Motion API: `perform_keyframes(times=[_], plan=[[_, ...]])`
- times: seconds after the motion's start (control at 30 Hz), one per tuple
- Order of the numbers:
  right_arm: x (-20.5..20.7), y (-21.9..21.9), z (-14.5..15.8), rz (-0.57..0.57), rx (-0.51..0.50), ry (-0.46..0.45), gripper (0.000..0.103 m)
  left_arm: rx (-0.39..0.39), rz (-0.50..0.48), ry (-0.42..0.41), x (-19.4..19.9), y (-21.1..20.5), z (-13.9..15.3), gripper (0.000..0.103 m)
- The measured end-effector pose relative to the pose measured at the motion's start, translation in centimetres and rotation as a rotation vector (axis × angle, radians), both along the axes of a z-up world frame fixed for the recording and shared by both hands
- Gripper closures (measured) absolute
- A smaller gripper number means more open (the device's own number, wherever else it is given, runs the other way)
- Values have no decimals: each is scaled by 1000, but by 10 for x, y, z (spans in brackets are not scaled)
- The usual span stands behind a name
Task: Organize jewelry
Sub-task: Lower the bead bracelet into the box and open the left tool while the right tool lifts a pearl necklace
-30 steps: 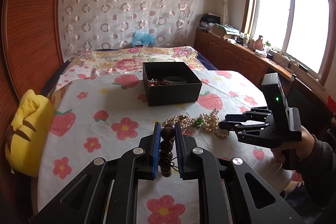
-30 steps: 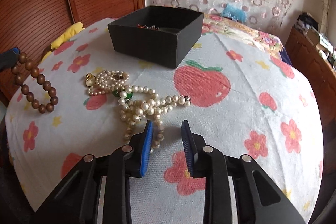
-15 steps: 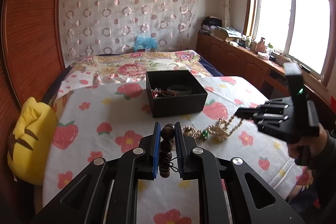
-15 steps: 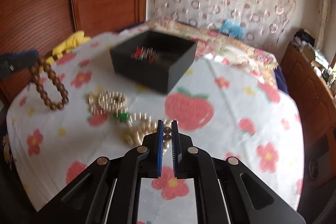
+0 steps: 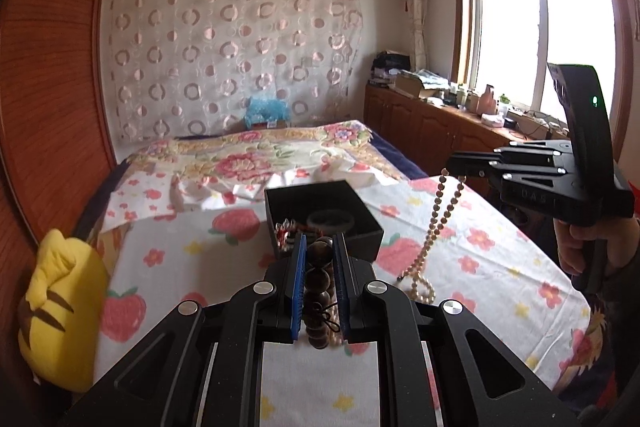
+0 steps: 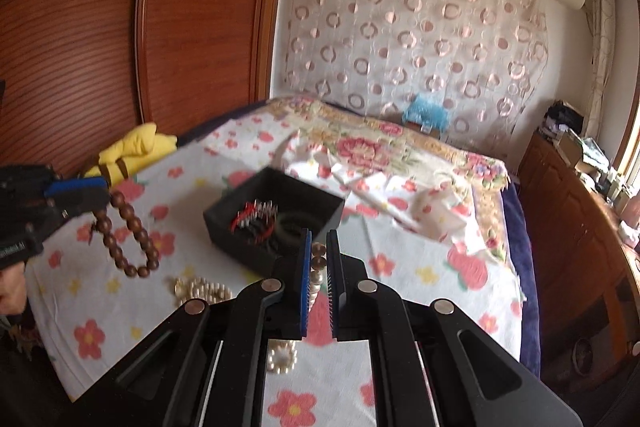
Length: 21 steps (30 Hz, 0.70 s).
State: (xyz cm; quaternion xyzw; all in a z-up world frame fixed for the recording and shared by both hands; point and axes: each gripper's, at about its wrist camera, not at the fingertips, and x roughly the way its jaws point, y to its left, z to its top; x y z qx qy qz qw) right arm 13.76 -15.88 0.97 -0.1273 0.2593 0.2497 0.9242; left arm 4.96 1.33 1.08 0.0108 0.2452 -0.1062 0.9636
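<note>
While the left gripper (image 5: 319, 259) is clenching brown beads (image 6: 128, 239) above the table (image 5: 500, 267), the right gripper (image 6: 319, 259) is pinching a pearl strand (image 5: 434, 223) (its tail is trailing on the cloth) beside the box (image 5: 320, 211).

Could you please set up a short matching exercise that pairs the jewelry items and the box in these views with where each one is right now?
Things:
1. wooden bead bracelet
2. pearl necklace
3. black box
4. yellow plush

Places:
A. open, on the flowered sheet
B. clamped in the left tool
C. at the bed's edge by the wooden panel
D. hanging from the right tool

Pairs: 1-B, 2-D, 3-A, 4-C
</note>
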Motion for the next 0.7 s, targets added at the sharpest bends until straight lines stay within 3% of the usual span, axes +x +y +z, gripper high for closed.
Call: perform_keyframes(times=[0.7], plan=[[26, 11, 77, 2, 57, -126, 95, 15, 5, -19, 69, -9, 20, 91]])
